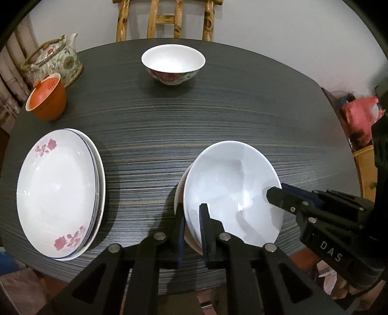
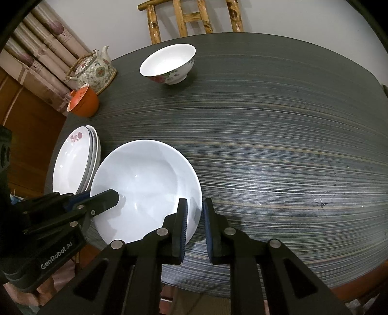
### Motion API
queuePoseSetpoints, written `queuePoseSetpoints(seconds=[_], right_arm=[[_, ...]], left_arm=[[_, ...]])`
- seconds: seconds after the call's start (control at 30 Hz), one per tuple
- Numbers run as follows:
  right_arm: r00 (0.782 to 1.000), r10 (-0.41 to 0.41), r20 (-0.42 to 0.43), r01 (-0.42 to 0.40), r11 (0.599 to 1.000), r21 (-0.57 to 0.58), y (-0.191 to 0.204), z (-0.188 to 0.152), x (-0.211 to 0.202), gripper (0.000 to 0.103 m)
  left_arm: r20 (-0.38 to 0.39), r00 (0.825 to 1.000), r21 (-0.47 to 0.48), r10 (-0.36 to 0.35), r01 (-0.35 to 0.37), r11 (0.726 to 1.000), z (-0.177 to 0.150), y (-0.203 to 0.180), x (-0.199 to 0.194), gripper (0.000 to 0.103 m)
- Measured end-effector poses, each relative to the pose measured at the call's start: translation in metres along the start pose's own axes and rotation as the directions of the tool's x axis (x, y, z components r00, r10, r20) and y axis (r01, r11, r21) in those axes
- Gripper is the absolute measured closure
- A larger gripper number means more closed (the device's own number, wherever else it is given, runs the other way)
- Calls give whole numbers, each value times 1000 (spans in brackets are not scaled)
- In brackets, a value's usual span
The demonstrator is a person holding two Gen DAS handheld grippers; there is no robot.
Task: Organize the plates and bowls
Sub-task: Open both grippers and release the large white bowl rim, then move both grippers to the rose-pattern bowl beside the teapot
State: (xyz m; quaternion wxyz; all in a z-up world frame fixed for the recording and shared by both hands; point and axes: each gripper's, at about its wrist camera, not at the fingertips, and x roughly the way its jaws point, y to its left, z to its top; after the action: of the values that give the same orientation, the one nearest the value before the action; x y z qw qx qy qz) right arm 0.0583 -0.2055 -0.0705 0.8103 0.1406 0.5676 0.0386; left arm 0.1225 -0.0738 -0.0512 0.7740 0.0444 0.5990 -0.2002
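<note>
White bowl (image 1: 232,184) tilted (maybe nested), stacked plates (image 1: 58,193)

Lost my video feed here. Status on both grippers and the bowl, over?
Left gripper and right gripper both straddle the white bowl's rim on opposite sides. Whether either pinches it, cannot tell. Plate stack beside it, flowered bowl far; nothing blocking.

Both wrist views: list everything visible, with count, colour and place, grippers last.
plain bowl: one, white, near table edge, rim between both grippers' fingers
floral bowl: one, white with red flowers, far side, upright
plates: a stack, white with pink flowers, left of the plain bowl; count unclear
orange cup: one, lidded, far left
teapot: one, floral, behind the cup
table: one, dark striped
chair: one, wooden, behind the table
left gripper: on the bowl's left rim
right gripper: on its right rim
</note>
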Motion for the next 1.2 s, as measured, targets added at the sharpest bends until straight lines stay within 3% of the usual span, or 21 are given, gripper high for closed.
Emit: queuePoseSetpoints(seconds=[0.17, 0.23, 0.27, 0.3, 0.5, 0.87, 1.2], right_arm=[[1000, 7, -7, -7, 1000, 4, 0, 0, 2, 88], [1000, 11, -10, -11, 1000, 6, -1, 0, 2, 88], [1000, 10, -12, -10, 1000, 6, -1, 0, 3, 88], [1000, 12, -13, -12, 1000, 8, -1, 0, 3, 88], [1000, 12, -14, -12, 1000, 7, -1, 0, 4, 88], [1000, 28, -11, -28, 1000, 11, -7, 2, 2, 88], [999, 30, 11, -30, 1000, 2, -11, 16, -2, 84]], left_arm=[[-4, 998, 43, 59, -59, 997, 0, -8, 0, 88], [-6, 994, 65, 105, -104, 992, 1, -13, 0, 77], [-2, 992, 74, 125, -125, 989, 0, -14, 0, 65], [6, 992, 78, 129, -129, 989, 1, -15, -1, 63], [26, 993, 52, 117, -118, 992, 4, -6, 0, 62], [96, 995, -69, 29, -23, 997, 4, 16, -12, 62], [125, 992, -147, 14, 4, 989, 15, 43, -15, 62]])
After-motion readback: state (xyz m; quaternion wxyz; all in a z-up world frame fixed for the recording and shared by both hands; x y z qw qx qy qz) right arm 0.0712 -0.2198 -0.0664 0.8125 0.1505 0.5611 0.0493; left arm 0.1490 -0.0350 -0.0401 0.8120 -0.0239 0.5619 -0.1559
